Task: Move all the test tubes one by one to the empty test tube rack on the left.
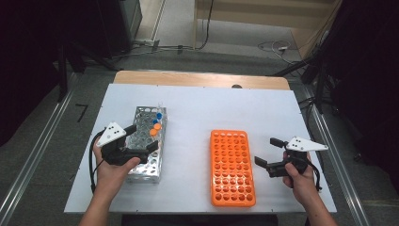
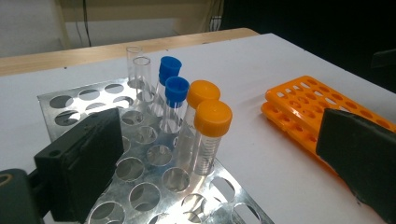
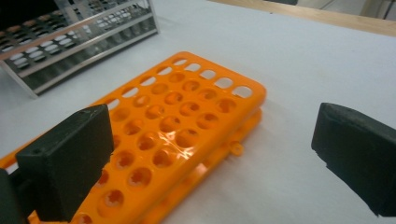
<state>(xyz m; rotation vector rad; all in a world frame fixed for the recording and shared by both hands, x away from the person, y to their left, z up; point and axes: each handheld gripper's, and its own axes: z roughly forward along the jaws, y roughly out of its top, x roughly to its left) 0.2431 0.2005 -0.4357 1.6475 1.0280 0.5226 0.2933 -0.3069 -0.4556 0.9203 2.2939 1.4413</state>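
Metal rack (image 1: 147, 143) sits left on the table (image 1: 197, 101), w/ capped tubes (image 2: 205, 133) and two uncapped ones at its far end. Orange rack (image 1: 232, 167) lies right, all holes empty, prob. the destination. Left gripper (image 1: 139, 141) hovers over the metal rack's near part, jaws apart, nothing held, lined up toward the tubes. Right gripper (image 1: 269, 151) waits just right of the orange rack, jaws apart, nothing held.

Both forearms reach in from the near edge. The left hand (image 1: 113, 162) grips the left gripper (image 1: 141, 137), its jaws spread wide with nothing between them. The right hand (image 1: 297, 170) holds the right gripper (image 1: 269, 151), jaws likewise parted and empty.
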